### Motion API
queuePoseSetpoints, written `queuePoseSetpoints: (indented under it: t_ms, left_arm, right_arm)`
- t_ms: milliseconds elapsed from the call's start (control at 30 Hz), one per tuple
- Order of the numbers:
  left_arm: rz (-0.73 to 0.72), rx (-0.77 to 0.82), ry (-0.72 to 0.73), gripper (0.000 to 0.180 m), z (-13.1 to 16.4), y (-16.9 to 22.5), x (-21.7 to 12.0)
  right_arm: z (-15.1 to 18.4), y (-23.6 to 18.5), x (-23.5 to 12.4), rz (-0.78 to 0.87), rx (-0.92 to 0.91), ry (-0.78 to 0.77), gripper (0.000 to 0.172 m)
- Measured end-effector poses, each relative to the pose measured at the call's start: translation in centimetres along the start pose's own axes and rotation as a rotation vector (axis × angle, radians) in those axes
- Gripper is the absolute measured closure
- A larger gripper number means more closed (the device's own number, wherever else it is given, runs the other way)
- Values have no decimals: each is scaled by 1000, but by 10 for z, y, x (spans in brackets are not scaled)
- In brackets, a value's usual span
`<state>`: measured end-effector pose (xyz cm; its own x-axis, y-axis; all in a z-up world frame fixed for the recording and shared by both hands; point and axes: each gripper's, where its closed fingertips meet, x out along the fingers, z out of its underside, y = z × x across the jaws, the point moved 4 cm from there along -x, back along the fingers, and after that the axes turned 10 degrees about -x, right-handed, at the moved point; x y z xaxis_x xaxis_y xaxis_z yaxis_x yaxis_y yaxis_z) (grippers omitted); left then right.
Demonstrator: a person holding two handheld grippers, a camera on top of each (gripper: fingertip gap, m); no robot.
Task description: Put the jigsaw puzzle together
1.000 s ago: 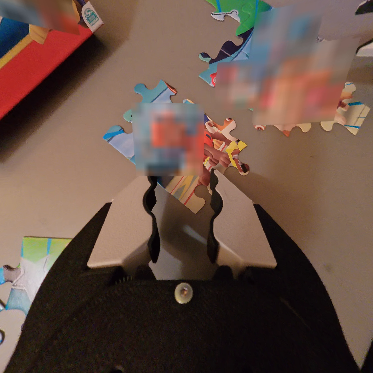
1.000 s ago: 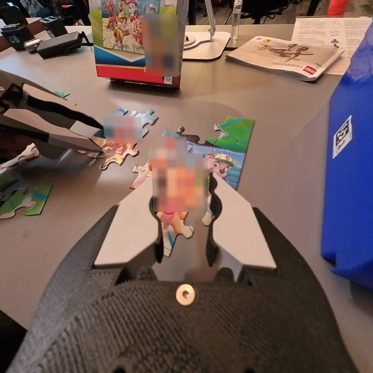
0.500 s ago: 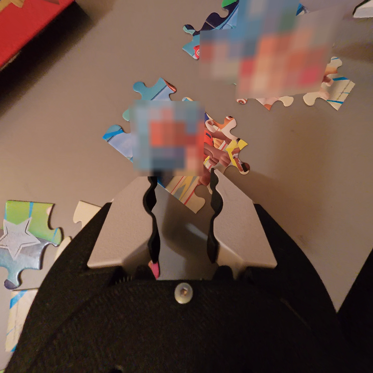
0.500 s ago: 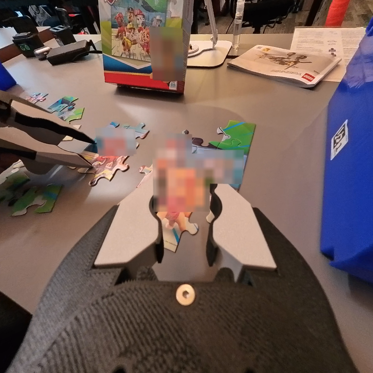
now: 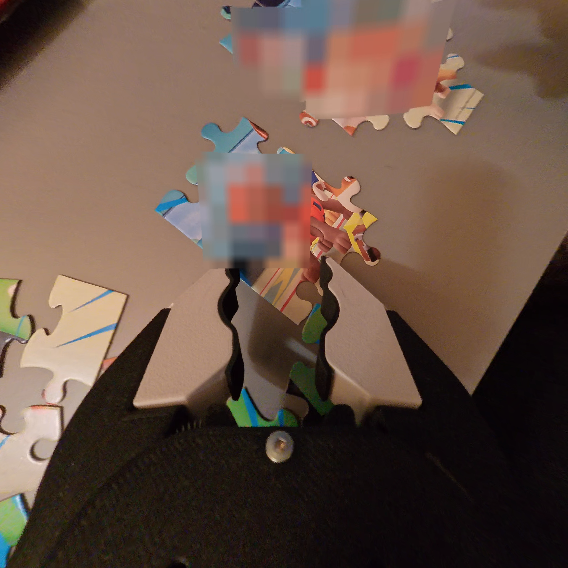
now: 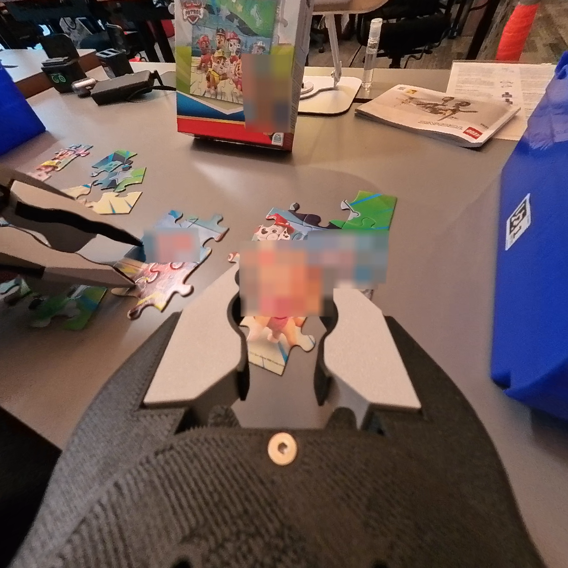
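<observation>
Loose pieces (image 5: 73,332) have slid into view as our left claw (image 5: 278,267) carries its edge-pinched puzzle cluster (image 5: 338,215) over the table (image 5: 92,153). Our right claw (image 6: 285,295) straddles the assembled section (image 6: 368,212), and we cannot tell whether it grips it. We judge the cluster's joints could buckle apart.

Both hand-held grippers — left (image 5: 278,270), right (image 6: 285,295) — hold their jaws parted.

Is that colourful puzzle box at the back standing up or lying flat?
Standing upright: the puzzle box rests on its narrow bottom edge on the grey table, front face vertical.
</observation>
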<state>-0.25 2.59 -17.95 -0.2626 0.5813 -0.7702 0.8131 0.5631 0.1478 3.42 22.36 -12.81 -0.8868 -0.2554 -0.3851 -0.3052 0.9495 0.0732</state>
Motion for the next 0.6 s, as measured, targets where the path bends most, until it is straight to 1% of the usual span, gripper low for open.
queuePoseSetpoints:
  t_ms: [233,600]
  left_arm:
    - [9,13,-5,129,10,23,-4]
    - [17,29,-21,129,16,43,-5]
  right_arm:
    - [0,-3,-8,5,-3,13,128]
    - [4,-3,-17,11,2,22,128]
